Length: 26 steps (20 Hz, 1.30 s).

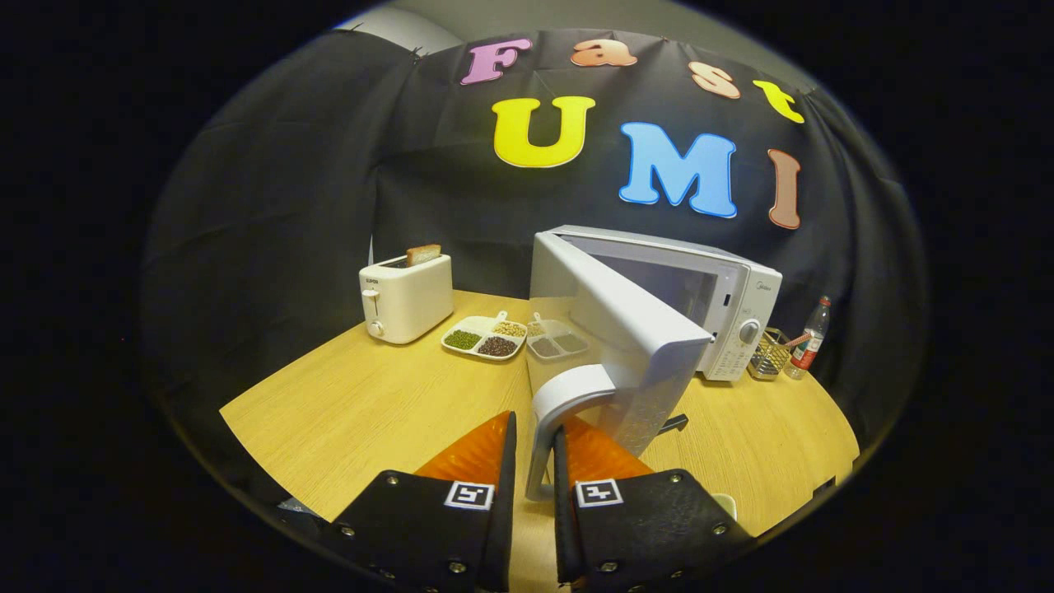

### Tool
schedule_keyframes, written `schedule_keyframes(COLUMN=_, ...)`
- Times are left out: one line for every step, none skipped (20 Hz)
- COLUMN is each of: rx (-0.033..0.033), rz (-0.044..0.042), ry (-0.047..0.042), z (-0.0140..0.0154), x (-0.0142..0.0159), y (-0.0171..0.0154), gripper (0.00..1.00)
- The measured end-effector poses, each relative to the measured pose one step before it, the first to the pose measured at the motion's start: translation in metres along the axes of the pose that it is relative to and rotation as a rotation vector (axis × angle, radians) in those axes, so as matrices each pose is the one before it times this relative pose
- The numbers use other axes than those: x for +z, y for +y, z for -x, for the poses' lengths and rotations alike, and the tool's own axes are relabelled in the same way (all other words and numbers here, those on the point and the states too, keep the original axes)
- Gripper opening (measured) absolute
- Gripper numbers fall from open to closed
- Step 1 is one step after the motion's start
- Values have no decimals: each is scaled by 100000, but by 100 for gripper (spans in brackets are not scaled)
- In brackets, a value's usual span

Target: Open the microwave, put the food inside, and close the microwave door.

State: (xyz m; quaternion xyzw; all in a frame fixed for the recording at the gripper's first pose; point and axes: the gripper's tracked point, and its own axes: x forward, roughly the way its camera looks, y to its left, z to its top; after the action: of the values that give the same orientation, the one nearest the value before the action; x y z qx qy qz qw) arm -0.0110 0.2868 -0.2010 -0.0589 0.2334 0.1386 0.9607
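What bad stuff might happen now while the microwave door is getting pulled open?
1. The hand-held gripper has its fingers around the door handle, but whether both press on it is unclear; the handle may slip out.
2. The microwave door swings out over the table near the divided snack dish; a wide swing might bump it.
3. Pulling hard could drag the microwave along the table, towards the bottle and wire basket.

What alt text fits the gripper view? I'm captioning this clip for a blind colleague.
The gripper has its two fingers closed on the white handle of the microwave door, which is swung partly open. Beyond, on the wooden table, stand a toaster and a divided dish of beans.
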Motion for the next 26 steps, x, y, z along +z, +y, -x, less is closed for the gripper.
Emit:
schedule_keyframes(rx=-389, rz=513, ry=19, z=38, x=-56, y=281, gripper=22)
schedule_keyframes(rx=-548, rz=34, ry=381, z=-23, x=18, y=233, gripper=22)
schedule_keyframes(rx=-783, rz=6, ry=191, z=5, x=74, y=117, gripper=22)
schedule_keyframes(rx=-422, rz=-268, ry=313, z=78, x=15, y=220, gripper=22)
schedule_keyframes(rx=220, rz=-510, ry=99, z=71, x=-47, y=330, gripper=22)
schedule_keyframes(rx=543, rz=-546, ry=158, z=177, x=36, y=345, gripper=23)
schedule_keyframes(rx=1346, rz=-879, ry=-96, z=262, x=-94, y=535, gripper=23)
schedule_keyframes(rx=1584, rz=-415, ry=-305, z=257, x=32, y=636, gripper=23)
schedule_keyframes(rx=2174, rz=273, ry=-454, z=240, x=-138, y=826, gripper=24)
schedule_keyframes(rx=2720, rz=264, ry=-487, z=40, x=262, y=748, gripper=24)
schedule_keyframes(rx=2779, rz=260, ry=176, z=79, x=-37, y=576, gripper=24)
schedule_keyframes(rx=2902, rz=-229, ry=73, z=38, x=90, y=600, gripper=24)
schedule_keyframes(rx=4283, rz=-1052, ry=341, z=235, x=-160, y=708, gripper=23)
schedule_keyframes(rx=5576, rz=-1557, ry=-49, z=203, x=233, y=1028, gripper=24)
schedule_keyframes(rx=6292, rz=-1444, ry=-729, z=443, x=314, y=1066, gripper=26)
schedule_keyframes(rx=4475, rz=100, ry=-1532, z=650, x=606, y=849, gripper=26)
schedule_keyframes(rx=4055, rz=822, ry=-2191, z=812, x=686, y=776, gripper=26)
schedule_keyframes(rx=3159, rz=819, ry=-2950, z=1045, x=914, y=471, gripper=28)
schedule_keyframes(rx=3724, rz=306, ry=-3243, z=915, x=817, y=618, gripper=30)
schedule_keyframes(rx=3458, rz=432, ry=-2632, z=882, x=815, y=511, gripper=42)
schedule_keyframes(rx=1868, rz=1058, ry=-2102, z=881, x=836, y=152, gripper=56)
schedule_keyframes(rx=415, rz=1558, ry=-2527, z=958, x=913, y=-229, gripper=80)
schedule_keyframes(rx=-859, rz=1381, ry=-2680, z=723, x=777, y=-595, gripper=90)
schedule_keyframes(rx=-1796, rz=659, ry=-2157, z=1114, x=945, y=-720, gripper=99)
schedule_keyframes(rx=-1478, rz=-115, ry=-1805, z=440, x=422, y=-772, gripper=99)
schedule_keyframes(rx=-1436, rz=-394, ry=-1189, z=604, x=620, y=-857, gripper=99)
